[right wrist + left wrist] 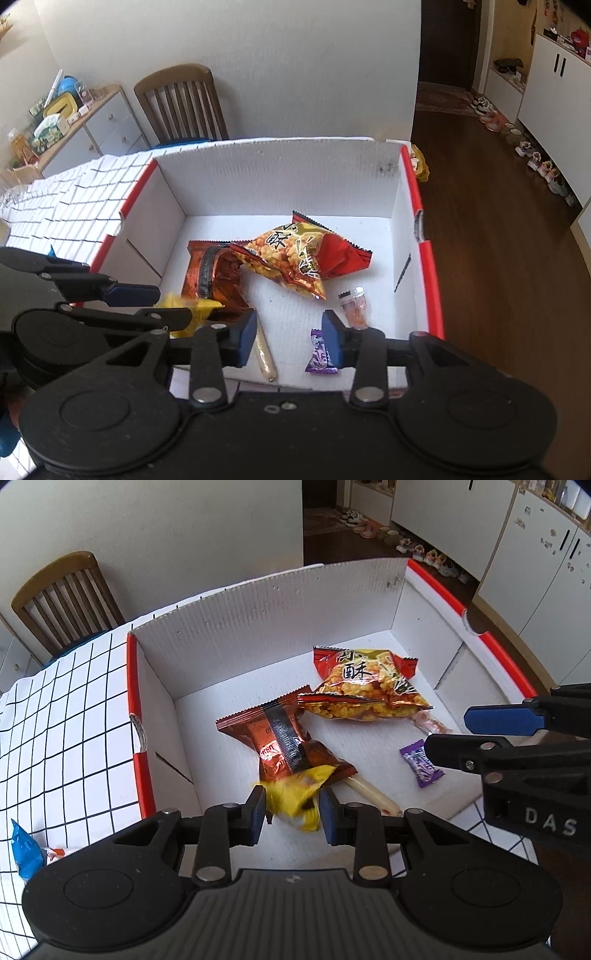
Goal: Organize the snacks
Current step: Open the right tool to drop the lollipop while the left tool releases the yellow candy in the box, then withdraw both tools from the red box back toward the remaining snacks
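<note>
Yellow packet (295, 799) | between left gripper (293, 814) fingers | over box (258, 616)

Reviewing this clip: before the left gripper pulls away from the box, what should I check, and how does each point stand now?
1. Yellow packet between the left gripper fingers: ok; blurred.
2. Left grip released: cannot tell.
3. Packet over the white box floor: ok.
4. Right gripper open and empty: ok.
5. Purple candy and sausage stick apart from the yellow packet: ok.
6. Blue packet remains on the tablecloth outside: not ok.
</note>
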A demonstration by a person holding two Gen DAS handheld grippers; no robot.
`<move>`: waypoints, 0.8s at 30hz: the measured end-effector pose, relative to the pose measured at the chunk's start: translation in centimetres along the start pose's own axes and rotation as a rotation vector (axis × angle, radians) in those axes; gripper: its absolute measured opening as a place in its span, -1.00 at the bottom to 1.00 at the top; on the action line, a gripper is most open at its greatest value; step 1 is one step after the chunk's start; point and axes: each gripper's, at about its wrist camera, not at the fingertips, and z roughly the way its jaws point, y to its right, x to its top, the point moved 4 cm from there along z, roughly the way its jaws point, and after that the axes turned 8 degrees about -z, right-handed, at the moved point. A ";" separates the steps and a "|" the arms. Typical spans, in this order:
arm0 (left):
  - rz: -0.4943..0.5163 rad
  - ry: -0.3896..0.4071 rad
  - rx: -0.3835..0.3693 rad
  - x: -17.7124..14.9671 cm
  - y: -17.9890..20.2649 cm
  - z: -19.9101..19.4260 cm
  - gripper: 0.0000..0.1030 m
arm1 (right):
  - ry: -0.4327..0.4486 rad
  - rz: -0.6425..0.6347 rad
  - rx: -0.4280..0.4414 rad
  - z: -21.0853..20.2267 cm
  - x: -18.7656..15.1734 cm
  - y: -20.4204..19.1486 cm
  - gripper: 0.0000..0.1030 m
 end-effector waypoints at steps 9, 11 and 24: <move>0.002 0.098 0.006 -0.4 -0.2 -3.5 0.26 | 0.055 0.005 0.015 -3.0 -0.4 -0.1 0.06; -0.012 0.108 -0.006 -0.4 -0.4 -4.1 0.26 | 0.068 -0.002 0.014 -3.7 -0.4 -0.3 0.13; -0.078 0.189 -0.038 -1.9 -1.7 -9.2 0.26 | 0.142 -0.019 0.050 -7.7 -0.8 -1.8 0.41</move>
